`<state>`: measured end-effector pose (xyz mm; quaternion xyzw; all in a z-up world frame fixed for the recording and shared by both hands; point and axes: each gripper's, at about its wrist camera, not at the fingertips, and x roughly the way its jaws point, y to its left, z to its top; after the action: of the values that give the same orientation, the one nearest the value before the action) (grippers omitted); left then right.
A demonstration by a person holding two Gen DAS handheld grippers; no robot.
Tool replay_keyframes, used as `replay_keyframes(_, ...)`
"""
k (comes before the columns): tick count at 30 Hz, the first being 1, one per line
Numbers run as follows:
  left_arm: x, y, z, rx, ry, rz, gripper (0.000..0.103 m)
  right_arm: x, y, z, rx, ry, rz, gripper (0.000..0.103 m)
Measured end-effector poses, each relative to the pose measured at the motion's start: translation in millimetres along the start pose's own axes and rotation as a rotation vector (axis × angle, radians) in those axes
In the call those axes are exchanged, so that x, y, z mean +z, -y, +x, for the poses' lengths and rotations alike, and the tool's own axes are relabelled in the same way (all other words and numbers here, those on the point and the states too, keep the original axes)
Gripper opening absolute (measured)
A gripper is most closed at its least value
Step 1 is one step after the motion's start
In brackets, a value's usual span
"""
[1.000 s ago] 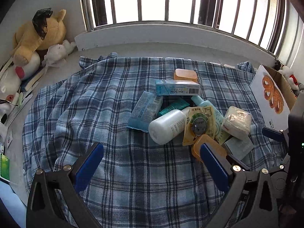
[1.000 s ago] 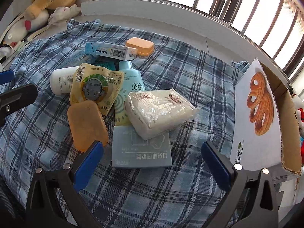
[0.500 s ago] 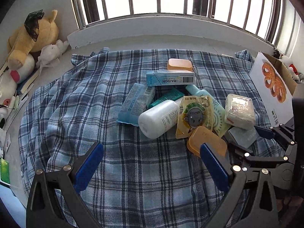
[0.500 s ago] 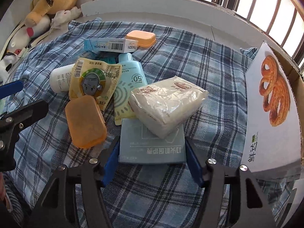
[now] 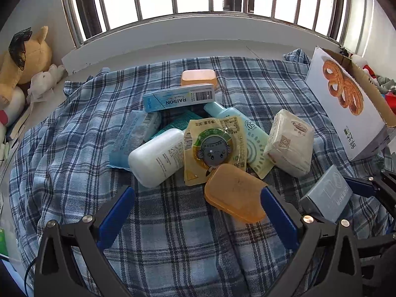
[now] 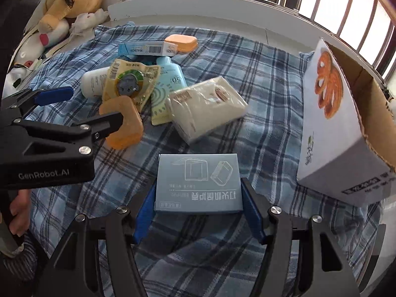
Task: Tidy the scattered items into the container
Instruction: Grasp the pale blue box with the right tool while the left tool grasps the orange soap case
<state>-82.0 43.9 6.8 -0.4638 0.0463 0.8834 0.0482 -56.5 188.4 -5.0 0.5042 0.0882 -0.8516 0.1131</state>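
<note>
Left view: left gripper [image 5: 195, 212] wide, empty, above plaid cloth [image 5: 74, 163]; orange case [image 5: 235, 195] partly behind its right finger. Grey box [image 5: 326, 195] at right, half hidden, in right gripper [image 5: 346, 190].

Right view: right gripper [image 6: 198, 212] clamped on grey box [image 6: 198, 183], off the cloth, apart from pile. Carton [image 6: 344, 133] at right, inside cut off.

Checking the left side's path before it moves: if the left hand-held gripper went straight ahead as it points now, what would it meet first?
Probably the white bottle, lying ahead between the open fingers of the left hand-held gripper; depth is uncertain, and the orange case sits nearer, by the right finger.
</note>
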Motion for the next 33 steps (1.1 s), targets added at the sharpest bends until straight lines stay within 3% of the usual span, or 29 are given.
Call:
replay_keyframes(8,-4.6,-0.3,9.8,-0.061,-0.019,-0.046,0.102,2.6,2.8,0.1,0.016,0.01,0.015,0.063)
replay_keyframes(10,-5.1,-0.8,6.8,-0.077,-0.009,-0.055,0.089,2.4,2.4,0.3,0.003,0.01,0.013,0.063)
replay_keyframes(12,-5.1,1.4,5.1,-0.102,-0.018,-0.052,0.082,2.4,2.4,0.0,0.008,0.01,0.012,0.063)
replay_keyframes(15,-2.5,11.6,7.8,-0.091,-0.035,-0.001,0.087,1.8,-1.4,1.8,0.011,0.003,-0.003,0.063)
replay_keyframes(20,-6.8,24.0,19.4,-0.049,-0.067,0.043,0.088,1.6,-8.7,2.8,0.001,-0.001,-0.024,0.063)
replay_keyframes(25,-9.7,18.3,21.6,-0.042,-0.062,0.009,0.089,1.7,-5.5,0.6,0.004,0.005,-0.018,0.063)
replay_keyframes(26,-9.8,16.8,20.0,-0.041,-0.054,0.005,0.087,1.7,-4.9,-1.1,0.002,0.01,-0.017,0.063)
replay_keyframes(28,-9.3,14.5,17.3,-0.035,-0.045,-0.001,0.066,1.8,-2.8,-4.2,-0.002,0.018,-0.012,0.063)
replay_keyframes(33,-8.2,11.0,13.0,-0.094,-0.056,-0.015,0.045,2.1,3.6,-12.5,-0.001,0.038,0.003,0.063)
